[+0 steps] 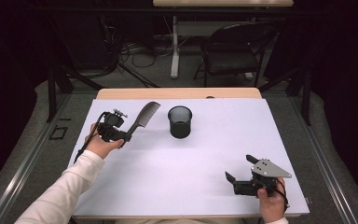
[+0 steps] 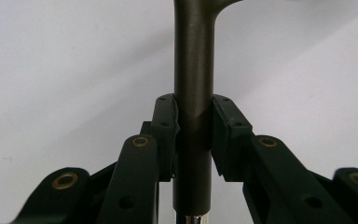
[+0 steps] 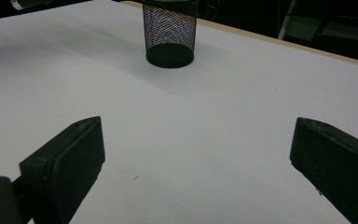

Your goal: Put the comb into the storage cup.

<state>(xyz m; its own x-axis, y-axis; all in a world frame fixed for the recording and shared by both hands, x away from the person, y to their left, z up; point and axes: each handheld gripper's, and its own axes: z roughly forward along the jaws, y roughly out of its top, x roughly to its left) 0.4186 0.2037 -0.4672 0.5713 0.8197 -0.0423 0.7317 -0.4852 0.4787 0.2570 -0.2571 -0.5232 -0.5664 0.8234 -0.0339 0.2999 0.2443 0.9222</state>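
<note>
Pinching a dark comb by its handle, the left gripper hovers far-left; the right gripper, jaws spread, sits near-right of the mesh cup.

left gripper is clamped tight and held up at far left, right gripper sits wide open near the front edge

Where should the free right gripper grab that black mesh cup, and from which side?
Judging from its pose, take the mesh cup by its rim: it stands upright and open-topped, so one finger can drop inside and one outside the near wall, coming from above. The right gripper is open and nothing lies between them. The left gripper is shut on the comb.
</note>
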